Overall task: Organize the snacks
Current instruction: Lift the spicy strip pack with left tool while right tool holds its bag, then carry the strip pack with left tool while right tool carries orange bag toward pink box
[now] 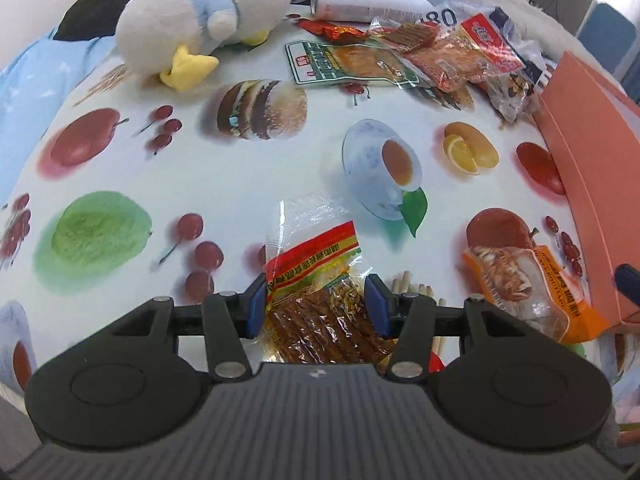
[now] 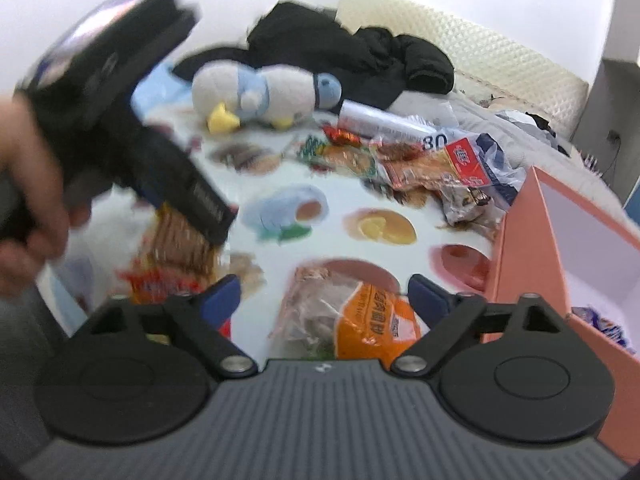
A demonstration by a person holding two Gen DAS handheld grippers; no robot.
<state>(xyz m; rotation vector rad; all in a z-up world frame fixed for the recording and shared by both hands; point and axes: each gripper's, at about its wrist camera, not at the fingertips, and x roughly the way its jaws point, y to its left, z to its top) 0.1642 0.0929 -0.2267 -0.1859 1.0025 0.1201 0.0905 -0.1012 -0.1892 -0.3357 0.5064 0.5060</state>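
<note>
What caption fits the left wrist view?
Left gripper shut on a clear snack packet above the fruit-print tablecloth.

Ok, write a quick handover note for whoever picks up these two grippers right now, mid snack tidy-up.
Left gripper: shut on a clear packet of brown snack sticks, held over the table.
Right gripper: open, holding nothing; the orange snack packet lies on the table between its fingers, beside the pink box.
Pile of snack packets sits at the far side of the table, near the plush toy.
Done: at least one wrapped snack is in the box.
Left: box the held packet, the orange one, then the pile.
</note>
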